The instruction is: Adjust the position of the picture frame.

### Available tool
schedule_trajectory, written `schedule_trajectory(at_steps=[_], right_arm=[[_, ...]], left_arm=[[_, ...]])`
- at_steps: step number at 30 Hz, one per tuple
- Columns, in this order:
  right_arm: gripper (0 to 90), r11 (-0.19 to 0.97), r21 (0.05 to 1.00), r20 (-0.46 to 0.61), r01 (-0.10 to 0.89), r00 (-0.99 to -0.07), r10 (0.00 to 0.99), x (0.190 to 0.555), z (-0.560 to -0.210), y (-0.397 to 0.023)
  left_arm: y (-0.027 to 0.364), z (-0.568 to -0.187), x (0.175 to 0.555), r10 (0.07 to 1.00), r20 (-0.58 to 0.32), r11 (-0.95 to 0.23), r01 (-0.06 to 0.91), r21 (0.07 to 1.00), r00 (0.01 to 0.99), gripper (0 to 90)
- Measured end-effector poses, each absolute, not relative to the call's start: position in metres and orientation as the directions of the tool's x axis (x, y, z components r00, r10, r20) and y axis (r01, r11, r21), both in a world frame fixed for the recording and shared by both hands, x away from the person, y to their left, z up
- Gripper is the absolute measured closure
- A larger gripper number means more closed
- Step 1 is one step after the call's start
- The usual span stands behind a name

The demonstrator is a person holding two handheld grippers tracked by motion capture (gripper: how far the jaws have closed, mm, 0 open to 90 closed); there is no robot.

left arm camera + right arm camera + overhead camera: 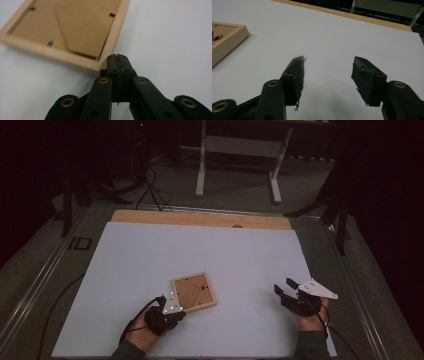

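A light wooden picture frame (194, 292) lies back side up on the white sheet, its brown backing board (80, 30) and small black clips showing. My left gripper (176, 309) rests at the frame's near corner (100, 66). Its jaws are pressed together with nothing between them, and its tip (117, 58) sits right beside that corner; I cannot tell whether they touch. My right gripper (283, 286) rests on the sheet well to the right of the frame. It stands open with nothing between its fingers (328, 72). The frame's edge (227, 42) shows at the left of the right gripper view.
A white sheet (225, 250) covers most of the wooden tabletop (200, 218). Metal rails (35, 285) run along the table's sides. Beyond the far edge stand a white desk frame (237, 147) and dark stands, with cables (150, 190) on the floor.
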State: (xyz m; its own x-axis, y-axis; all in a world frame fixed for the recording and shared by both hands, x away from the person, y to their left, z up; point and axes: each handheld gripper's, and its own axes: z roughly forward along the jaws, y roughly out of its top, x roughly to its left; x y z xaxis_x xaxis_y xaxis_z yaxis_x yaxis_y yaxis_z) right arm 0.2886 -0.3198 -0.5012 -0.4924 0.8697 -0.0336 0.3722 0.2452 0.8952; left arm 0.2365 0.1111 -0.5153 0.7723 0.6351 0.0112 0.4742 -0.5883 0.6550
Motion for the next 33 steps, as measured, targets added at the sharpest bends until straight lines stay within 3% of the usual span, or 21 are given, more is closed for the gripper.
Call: schedule_trajectory(at_steps=[9,18,33], right_arm=[[42.8,0.247,0.895,-0.035,0.371,-0.495,0.868,0.289,-0.501,-0.319],[42.8,0.25,0.894,-0.036,0.371,-0.497,0.867,0.289,-0.501,-0.319],[42.7,0.259,0.89,-0.038,0.377,-0.503,0.863,0.29,-0.503,-0.317]], left_arm=[[0.13,-0.519,0.247,0.713,0.018,-0.539,0.532,0.653,0.701,87.1],[0.136,-0.524,0.254,0.758,0.003,-0.493,0.57,0.657,0.653,67.9],[0.122,-0.529,0.271,0.747,0.019,-0.507,0.552,0.662,0.664,70.9]])
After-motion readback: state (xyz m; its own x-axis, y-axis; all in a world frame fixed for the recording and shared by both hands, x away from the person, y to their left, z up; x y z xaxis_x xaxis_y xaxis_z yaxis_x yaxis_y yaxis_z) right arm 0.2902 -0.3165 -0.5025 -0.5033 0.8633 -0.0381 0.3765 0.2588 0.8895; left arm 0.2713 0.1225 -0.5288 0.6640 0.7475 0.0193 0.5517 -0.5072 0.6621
